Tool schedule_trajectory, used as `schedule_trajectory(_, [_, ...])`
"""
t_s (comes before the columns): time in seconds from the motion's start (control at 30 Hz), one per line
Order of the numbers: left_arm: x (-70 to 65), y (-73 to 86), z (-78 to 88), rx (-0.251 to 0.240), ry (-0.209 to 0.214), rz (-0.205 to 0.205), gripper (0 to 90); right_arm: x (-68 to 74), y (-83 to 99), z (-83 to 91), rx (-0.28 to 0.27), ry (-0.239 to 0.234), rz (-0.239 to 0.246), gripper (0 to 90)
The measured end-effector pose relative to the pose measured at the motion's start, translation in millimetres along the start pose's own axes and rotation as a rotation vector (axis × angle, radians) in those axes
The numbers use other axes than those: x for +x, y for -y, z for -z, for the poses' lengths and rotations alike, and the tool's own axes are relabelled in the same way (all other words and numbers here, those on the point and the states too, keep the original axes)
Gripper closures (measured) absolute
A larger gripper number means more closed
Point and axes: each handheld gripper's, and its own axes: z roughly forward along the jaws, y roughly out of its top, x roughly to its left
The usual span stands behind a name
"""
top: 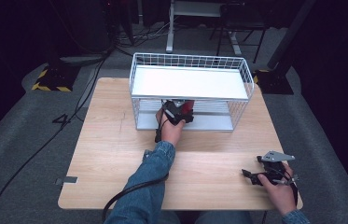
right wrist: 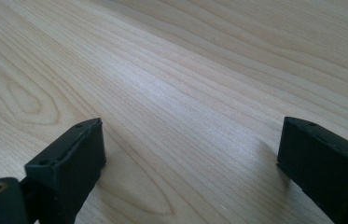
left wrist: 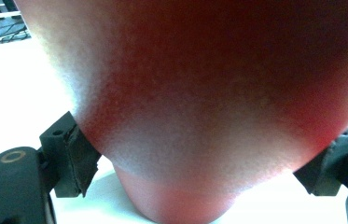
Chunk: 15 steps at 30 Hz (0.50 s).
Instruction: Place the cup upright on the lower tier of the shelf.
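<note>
The left gripper [left wrist: 199, 163] clamps a red rounded object [left wrist: 209, 93], its pads pressing both sides of it. In the high view this gripper [top: 177, 113] sits at the front opening of a white wire rack [top: 190, 63], holding the red object [top: 188, 107] at the lower shelf, under the white top tray. The right gripper [right wrist: 190, 154] rests spread wide over bare wood, low at the near right corner of the wooden table [top: 115, 154], well apart from the rack.
</note>
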Motion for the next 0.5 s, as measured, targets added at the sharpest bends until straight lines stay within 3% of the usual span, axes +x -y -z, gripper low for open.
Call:
schedule_trajectory(0.17, [1.6, 0.8, 3.2, -0.003, 0.023, 0.006, 15.0, 0.0, 0.0, 0.0, 0.0, 0.0, 0.0, 7.7])
schedule_trajectory(0.2, [3.9, 1.0, 5.0, 0.011, 0.027, -0.017, 15.0, 0.0, 0.0, 0.0, 0.0, 0.0, 0.0, 7.7])
schedule_trajectory(0.33, [5.1, 2.8, 10.2, -0.013, 0.026, 0.009, 14.3, 0.1, 0.0, 0.0, 0.0, -0.001, 0.001, 7.6])
schedule_trajectory(0.5, [6.0, 5.7, 17.2, -0.004, 0.029, 0.003, 14.2, 0.1, 0.0, 0.0, 0.0, -0.001, 0.001, 7.6])
